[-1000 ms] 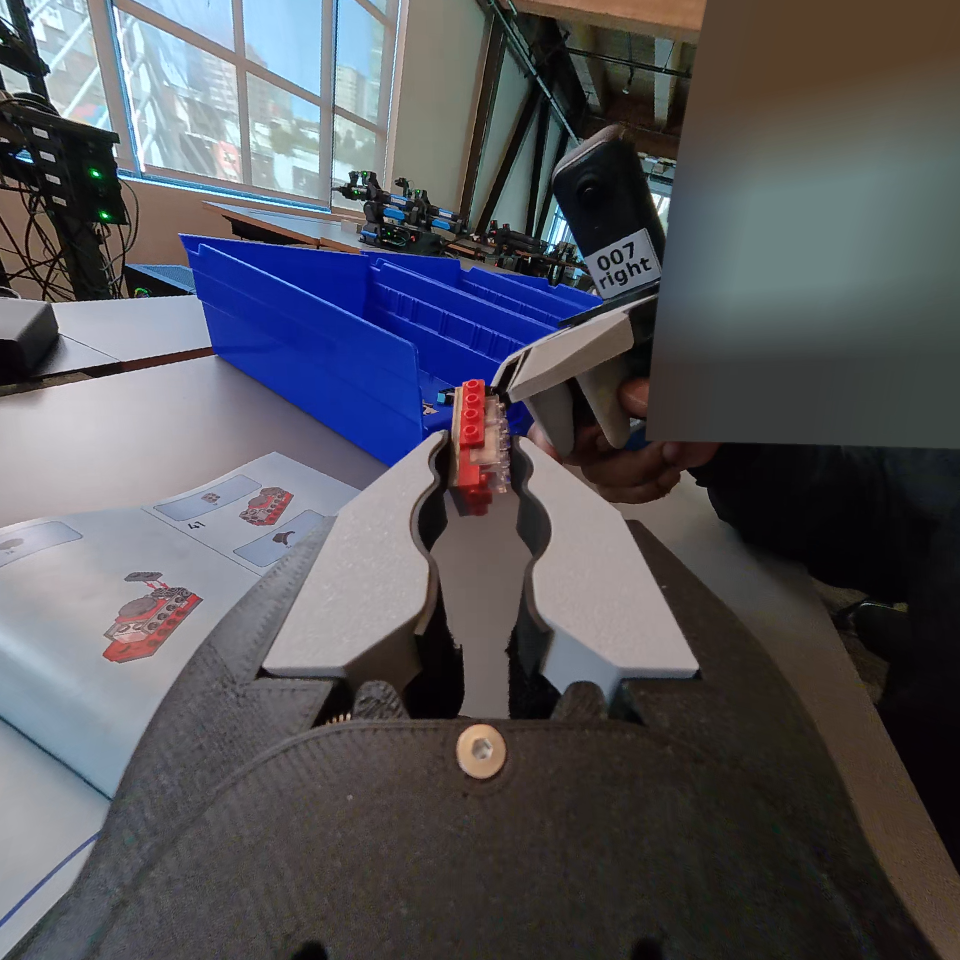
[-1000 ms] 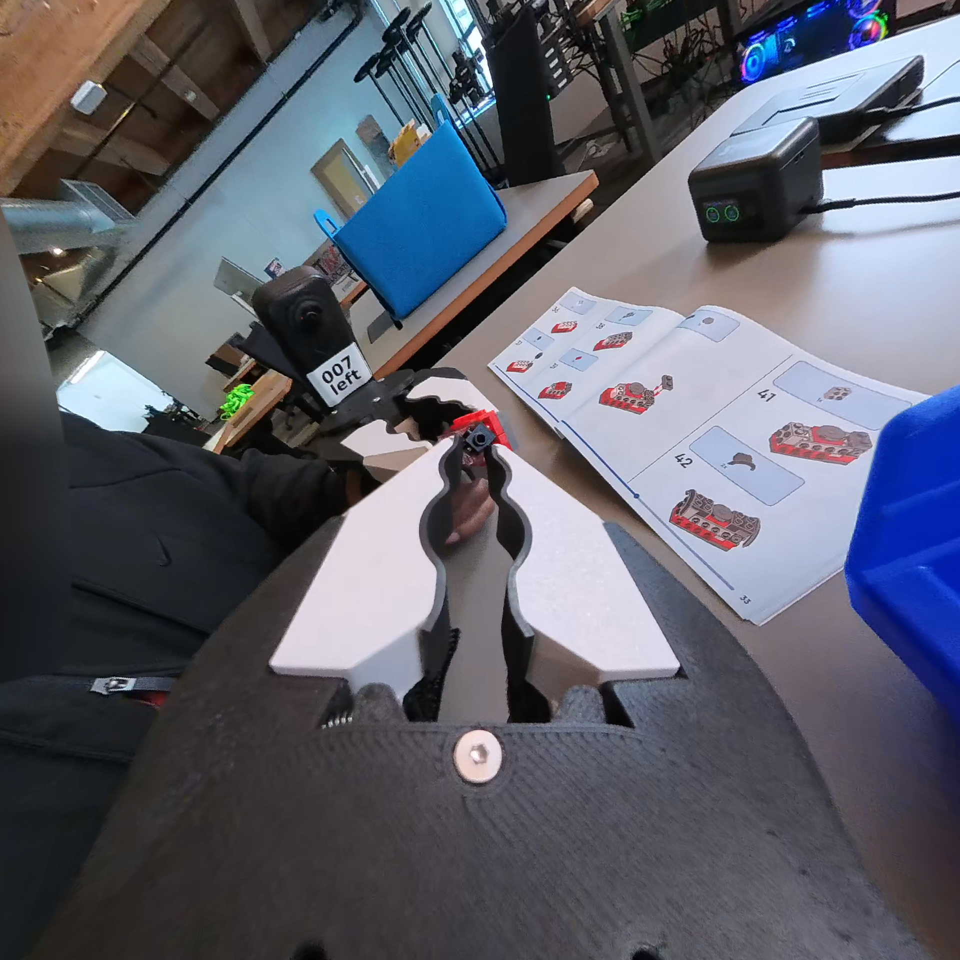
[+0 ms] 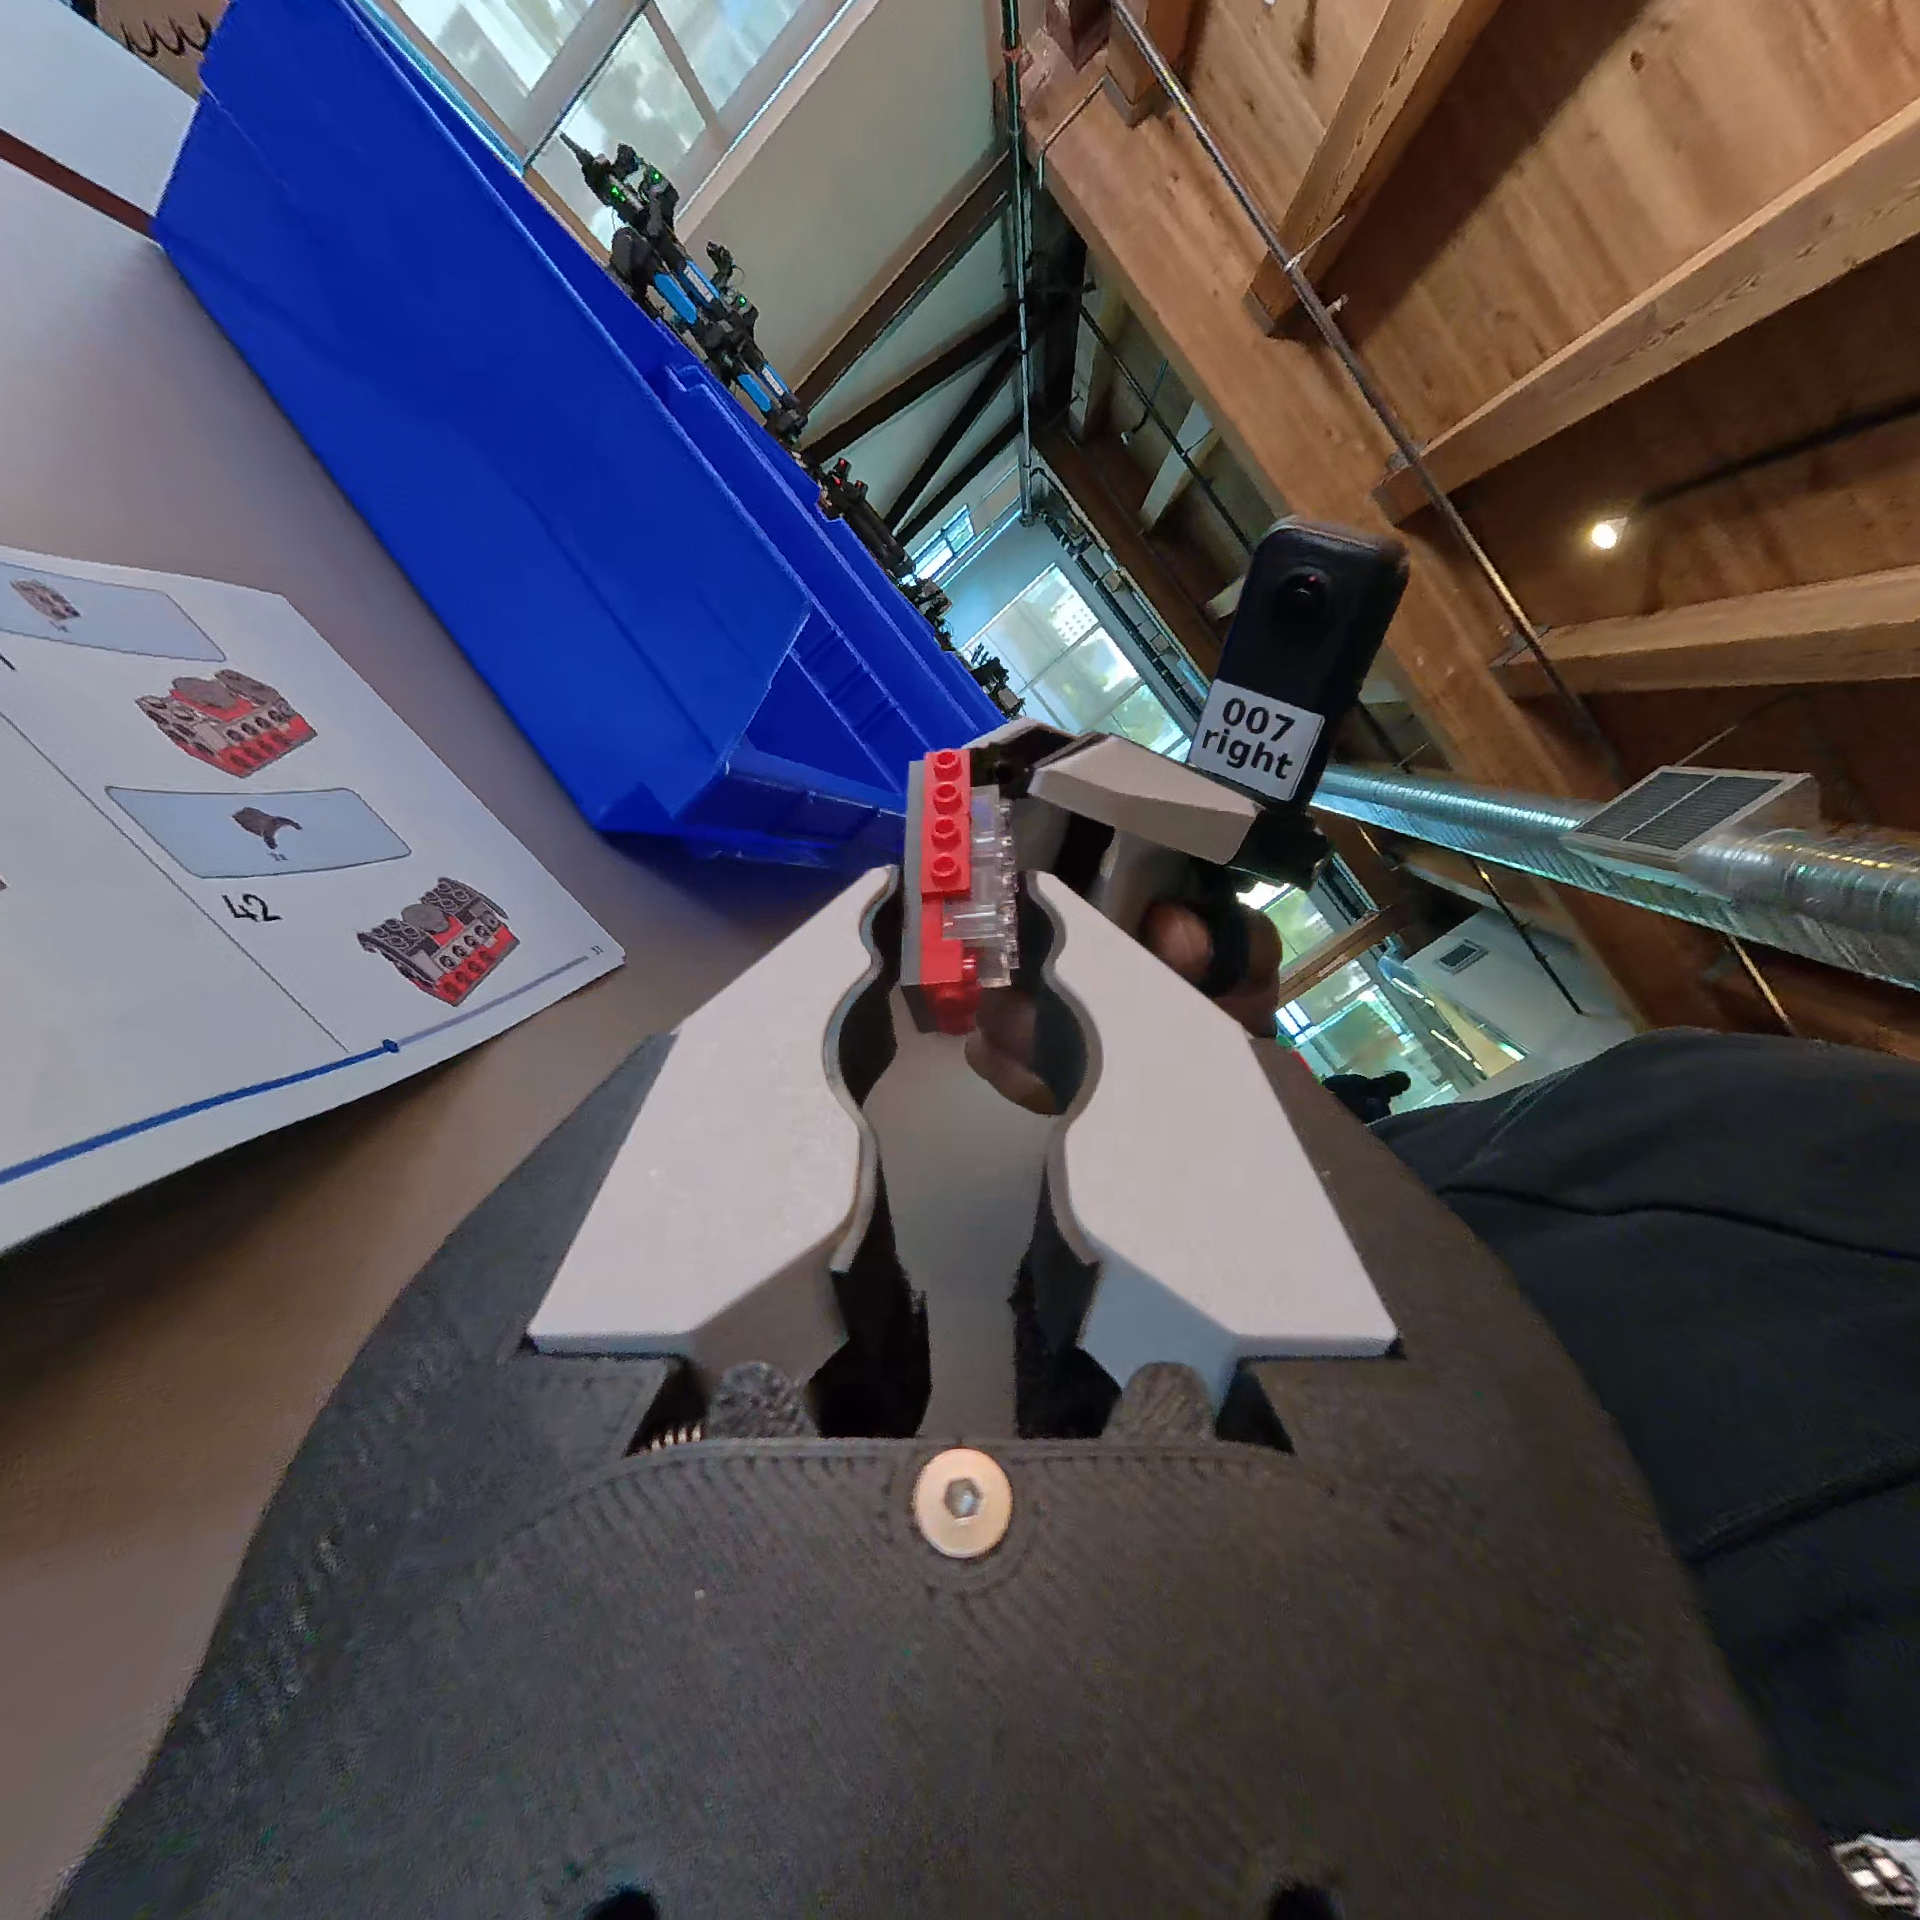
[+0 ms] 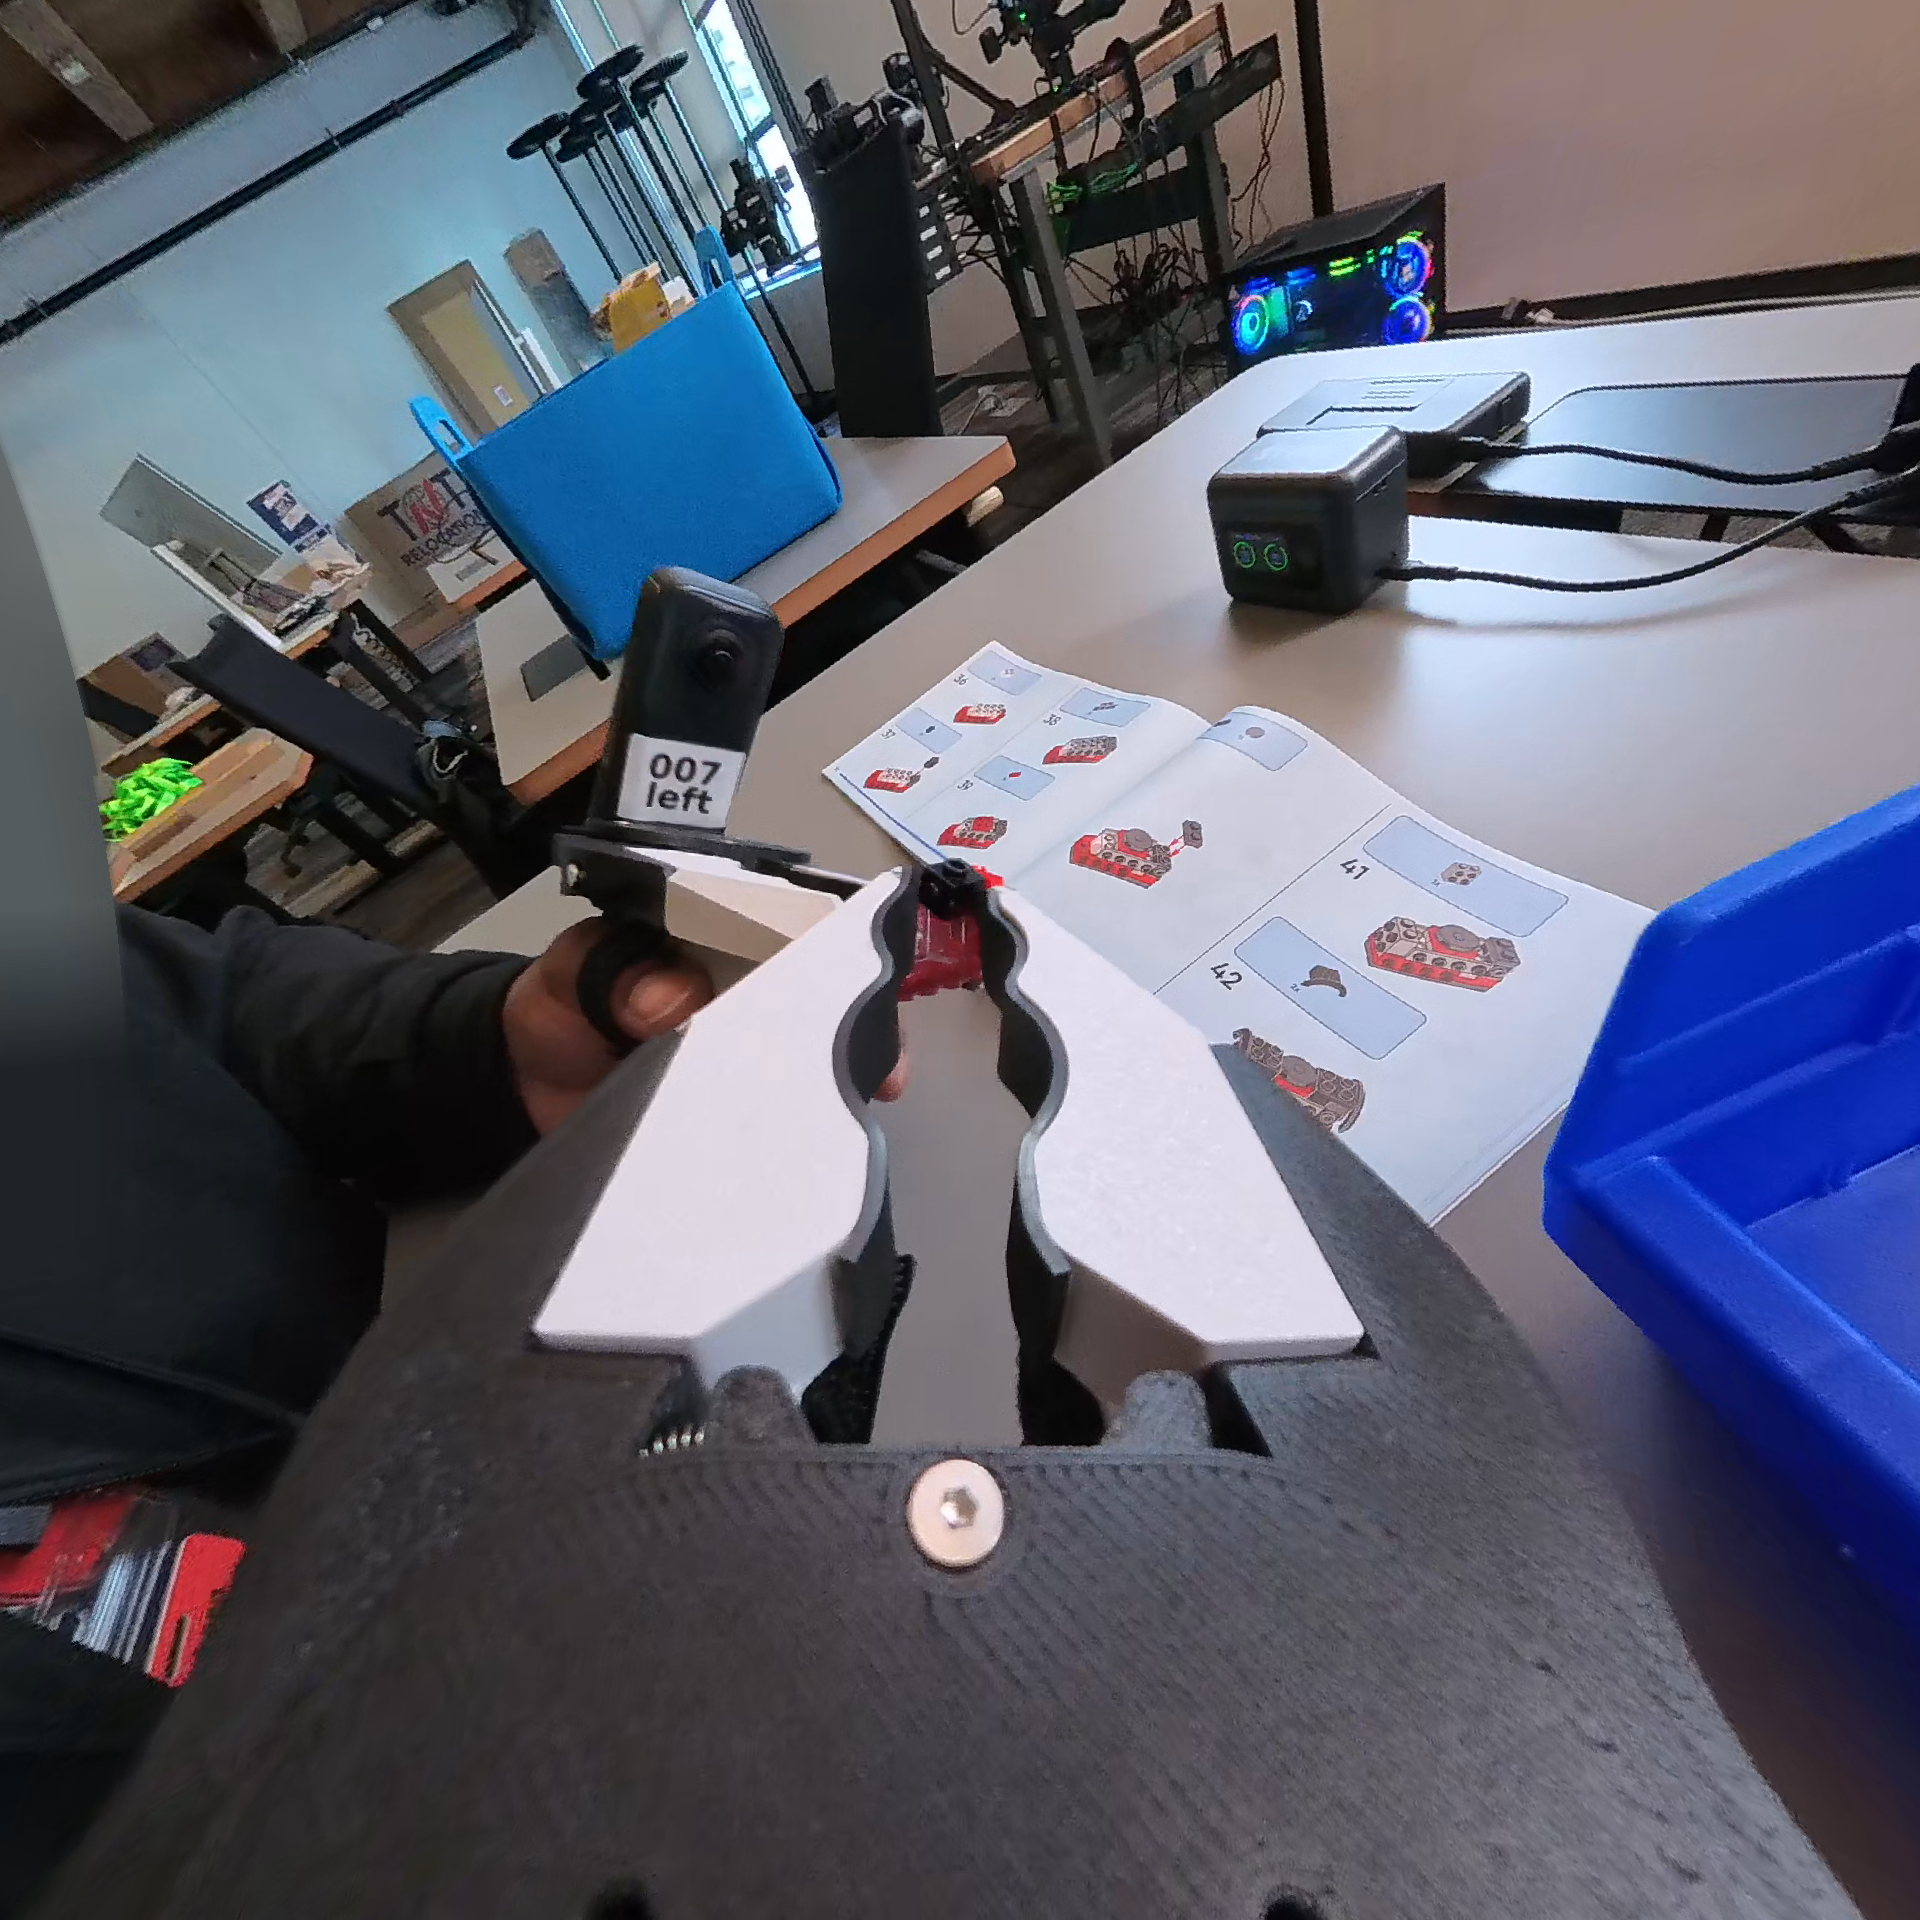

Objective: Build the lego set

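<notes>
Left wrist view: left tool [image 3: 961, 914], clenched on a small lego assembly [image 3: 956, 883] of red bricks, a grey plate and clear pieces, held in the air above the desk [image 3: 208, 416] with its studs facing sideways. Right tool [image 3: 1023, 774], seen beyond it, touches the assembly's top corner. Right wrist view: right tool [image 4: 951, 894], tips closed on a small black piece [image 4: 948, 878] that meets the red assembly [image 4: 940, 951]. Open instruction booklet [image 4: 1299, 883] lies flat on the desk; blue parts bin [image 4: 1766, 1143] stands just beside it. Black box with green lights [image 4: 1309, 520] sits farther back, cabled. Handling, as judged: the assembly is light, hard and stiff, with smooth plastic faces that may slip or twist between the fingers; joints between layers can pop apart under sideways force, and the clear pieces look least secure. Best hold is across the flat broad sides of the lower red bricks, leaving the stud face open. The black piece is tiny and easily dropped; it should be pressed straight along the stud line, gently.
</notes>
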Demonstrator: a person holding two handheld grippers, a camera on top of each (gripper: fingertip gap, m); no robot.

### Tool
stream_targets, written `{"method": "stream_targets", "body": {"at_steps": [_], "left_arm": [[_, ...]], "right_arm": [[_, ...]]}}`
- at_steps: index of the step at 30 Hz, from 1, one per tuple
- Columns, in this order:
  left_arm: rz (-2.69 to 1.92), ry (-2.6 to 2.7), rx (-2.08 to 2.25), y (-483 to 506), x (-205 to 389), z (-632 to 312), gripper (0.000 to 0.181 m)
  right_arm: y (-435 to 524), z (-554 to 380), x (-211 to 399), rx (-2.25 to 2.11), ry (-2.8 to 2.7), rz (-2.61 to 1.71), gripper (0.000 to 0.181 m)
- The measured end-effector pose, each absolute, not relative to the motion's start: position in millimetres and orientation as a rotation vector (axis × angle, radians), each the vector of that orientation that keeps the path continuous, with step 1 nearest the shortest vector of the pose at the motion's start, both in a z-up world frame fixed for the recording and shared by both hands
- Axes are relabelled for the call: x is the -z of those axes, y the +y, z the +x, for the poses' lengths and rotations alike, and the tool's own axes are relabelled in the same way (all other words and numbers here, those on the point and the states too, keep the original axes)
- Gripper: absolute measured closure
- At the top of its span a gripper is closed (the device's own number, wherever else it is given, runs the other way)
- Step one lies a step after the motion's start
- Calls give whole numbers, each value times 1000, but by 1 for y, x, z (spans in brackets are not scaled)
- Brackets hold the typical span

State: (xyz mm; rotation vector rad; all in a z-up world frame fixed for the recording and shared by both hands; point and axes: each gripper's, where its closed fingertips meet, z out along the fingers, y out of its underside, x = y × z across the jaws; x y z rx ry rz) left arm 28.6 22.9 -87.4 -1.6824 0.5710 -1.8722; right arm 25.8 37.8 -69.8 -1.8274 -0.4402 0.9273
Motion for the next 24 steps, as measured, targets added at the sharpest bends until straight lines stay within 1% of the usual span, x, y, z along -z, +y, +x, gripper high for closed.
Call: {"method": "stream_targets", "body": {"at_steps": [24], "left_arm": [[-1565,458,1731,28,77,23,162]], "right_arm": [[38,22,62,-1017,-253,-1841,173]]}}
